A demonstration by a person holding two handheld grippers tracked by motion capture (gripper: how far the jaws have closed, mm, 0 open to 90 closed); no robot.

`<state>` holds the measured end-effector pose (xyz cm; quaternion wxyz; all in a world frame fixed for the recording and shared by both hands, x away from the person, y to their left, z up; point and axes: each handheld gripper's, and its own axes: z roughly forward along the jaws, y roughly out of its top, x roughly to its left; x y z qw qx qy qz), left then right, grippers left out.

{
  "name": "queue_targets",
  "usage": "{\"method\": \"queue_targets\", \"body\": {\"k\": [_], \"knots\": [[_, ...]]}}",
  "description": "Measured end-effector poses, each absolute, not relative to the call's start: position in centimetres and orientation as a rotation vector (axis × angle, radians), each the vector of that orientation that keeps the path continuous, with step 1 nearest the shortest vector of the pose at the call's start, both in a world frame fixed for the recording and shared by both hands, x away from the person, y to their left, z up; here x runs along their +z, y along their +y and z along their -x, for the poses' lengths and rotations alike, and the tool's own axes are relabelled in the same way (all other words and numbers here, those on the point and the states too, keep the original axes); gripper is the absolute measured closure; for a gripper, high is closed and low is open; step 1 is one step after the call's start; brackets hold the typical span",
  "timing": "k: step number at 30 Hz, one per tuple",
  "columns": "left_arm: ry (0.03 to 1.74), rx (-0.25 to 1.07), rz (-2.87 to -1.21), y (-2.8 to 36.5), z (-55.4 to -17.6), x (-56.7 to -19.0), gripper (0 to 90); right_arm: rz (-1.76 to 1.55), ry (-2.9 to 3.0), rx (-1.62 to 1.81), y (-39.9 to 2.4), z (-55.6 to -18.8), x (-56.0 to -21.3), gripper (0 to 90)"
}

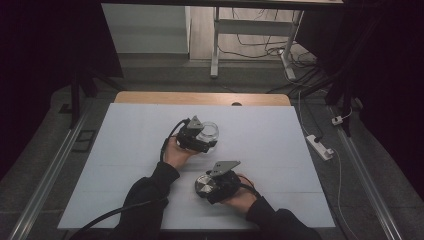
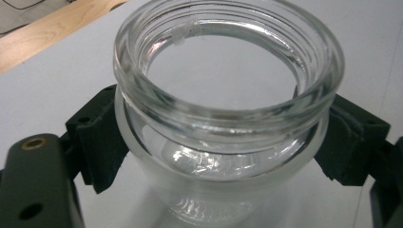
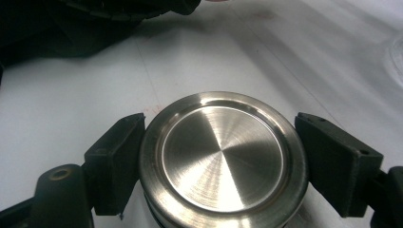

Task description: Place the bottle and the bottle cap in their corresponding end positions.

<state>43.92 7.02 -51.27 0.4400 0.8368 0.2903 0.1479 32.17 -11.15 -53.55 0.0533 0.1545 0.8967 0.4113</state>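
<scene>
Tongs first: my left tongs [image 1: 206, 136] clamp the jar [image 2: 228, 118] below its threaded rim, steadying it upright near the middle of the worktop [image 1: 125, 150] with its mouth open. My right tongs [image 1: 207, 186] grip the steel lid [image 3: 222, 164] by its edge, face up, nearer me, apart from the jar, presumably ready for capping.

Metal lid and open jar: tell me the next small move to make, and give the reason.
Probably carry the right gripper with the metal lid over to the glass jar and lower it onto the mouth. The jar's threaded rim is uncovered and the jar looks empty, the left gripper clamps it below the neck, and the lid sits gripped between the right jaws, apart from the jar.
</scene>
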Motion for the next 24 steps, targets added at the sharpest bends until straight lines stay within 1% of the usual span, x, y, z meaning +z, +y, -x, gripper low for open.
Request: {"method": "queue_targets", "body": {"k": [9,24], "knots": [[0.725,0.374,-2.089,7.19,-43.92,-51.2,15.7,-0.469,2.729,1.258,-11.19,-32.29,-53.69,19.5],[0.734,0.349,-2.091,7.52,-44.11,-51.27,15.3,-0.459,2.752,1.188,-10.98,-32.27,-53.86,17.8]]}}
